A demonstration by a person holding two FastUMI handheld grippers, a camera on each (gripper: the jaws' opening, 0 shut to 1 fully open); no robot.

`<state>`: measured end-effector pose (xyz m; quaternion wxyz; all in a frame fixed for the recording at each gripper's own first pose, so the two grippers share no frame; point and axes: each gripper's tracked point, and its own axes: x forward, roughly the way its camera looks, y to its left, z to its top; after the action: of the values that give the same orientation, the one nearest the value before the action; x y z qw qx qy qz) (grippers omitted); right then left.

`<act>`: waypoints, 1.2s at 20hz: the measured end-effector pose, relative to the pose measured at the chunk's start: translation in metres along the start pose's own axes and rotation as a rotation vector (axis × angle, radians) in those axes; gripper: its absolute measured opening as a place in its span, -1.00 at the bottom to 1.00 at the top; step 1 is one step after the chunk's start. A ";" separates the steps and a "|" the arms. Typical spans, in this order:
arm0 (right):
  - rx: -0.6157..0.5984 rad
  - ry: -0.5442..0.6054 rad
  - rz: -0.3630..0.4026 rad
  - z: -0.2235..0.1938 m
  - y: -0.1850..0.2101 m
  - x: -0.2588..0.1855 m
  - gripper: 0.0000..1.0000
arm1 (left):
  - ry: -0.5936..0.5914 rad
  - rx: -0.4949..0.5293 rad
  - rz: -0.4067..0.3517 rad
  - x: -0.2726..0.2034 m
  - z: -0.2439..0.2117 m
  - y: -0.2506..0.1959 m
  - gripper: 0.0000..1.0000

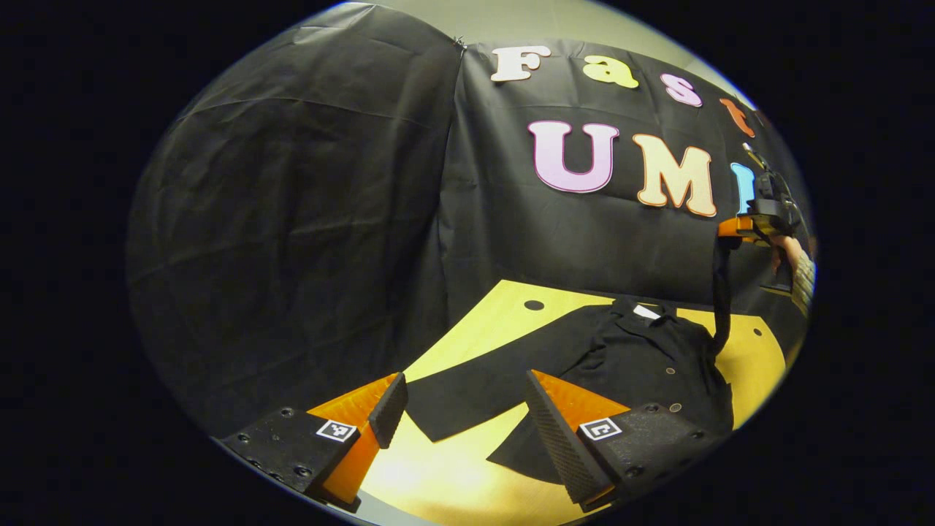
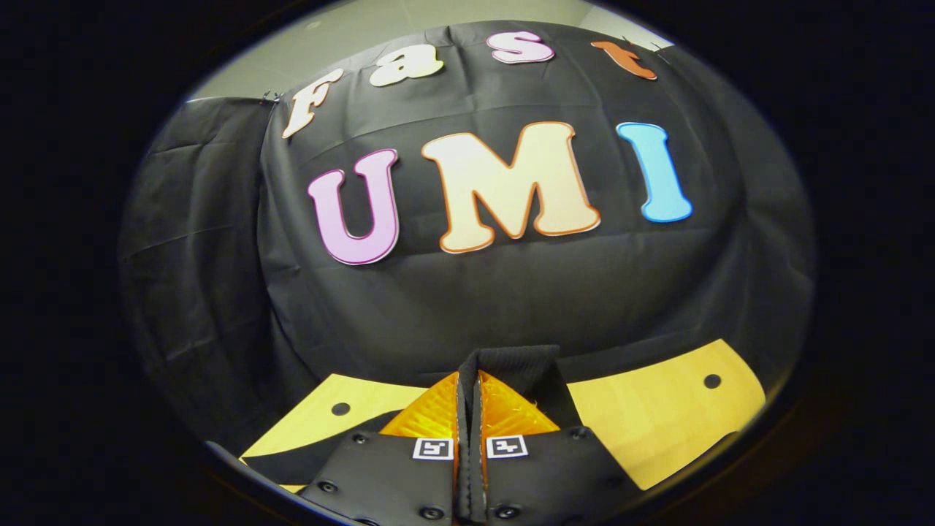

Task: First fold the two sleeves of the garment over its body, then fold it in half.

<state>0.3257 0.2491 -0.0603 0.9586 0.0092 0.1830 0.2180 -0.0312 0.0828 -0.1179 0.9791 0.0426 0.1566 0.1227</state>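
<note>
Left gripper view: black garment spread flat on yellow table, centre to lower right of frame, collar toward the booth wall, small buttons down the front. One sleeve laid out flat toward lower centre, its cuff between the two fingers but untouched. Left gripper at bottom of frame, jaws wide apart, nothing held, hovering low above the tabletop. Far right of frame: right gripper raised well above the table, a hand behind it, other sleeve hanging from it in a taut strip down to the garment's shoulder. Right gripper view: right gripper at bottom centre, fingers pressed together on a fold of black sleeve cloth that sticks up past the tips. Yellow table across lower frame.
</note>
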 end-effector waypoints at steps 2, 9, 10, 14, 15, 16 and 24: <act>0.001 0.010 0.047 -0.003 0.024 0.015 -0.96 | 0.004 0.003 -0.004 0.001 -0.001 -0.001 0.89; -0.025 0.050 0.138 -0.035 0.088 0.069 -0.96 | 0.022 0.008 -0.007 0.014 -0.008 0.001 0.90; -0.025 0.056 0.141 -0.040 0.093 0.078 -0.96 | 0.024 0.006 -0.009 0.017 -0.009 0.001 0.92; -0.002 0.105 0.166 -0.076 0.116 0.107 -0.96 | 0.035 0.004 -0.010 0.033 -0.018 0.003 0.89; -0.004 0.122 0.168 -0.088 0.120 0.115 -0.96 | 0.036 -0.008 -0.012 0.037 -0.019 0.003 0.90; -0.007 0.137 0.171 -0.100 0.124 0.121 -0.92 | 0.039 -0.018 -0.017 0.041 -0.021 0.002 0.89; -0.049 0.241 0.164 -0.167 0.142 0.162 -0.96 | 0.107 -0.038 -0.036 0.064 -0.045 0.004 0.91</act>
<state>0.3433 0.4357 -0.2580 0.9086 -0.0253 0.2902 0.2995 0.0124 0.1053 -0.1792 0.9720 0.0143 0.2073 0.1100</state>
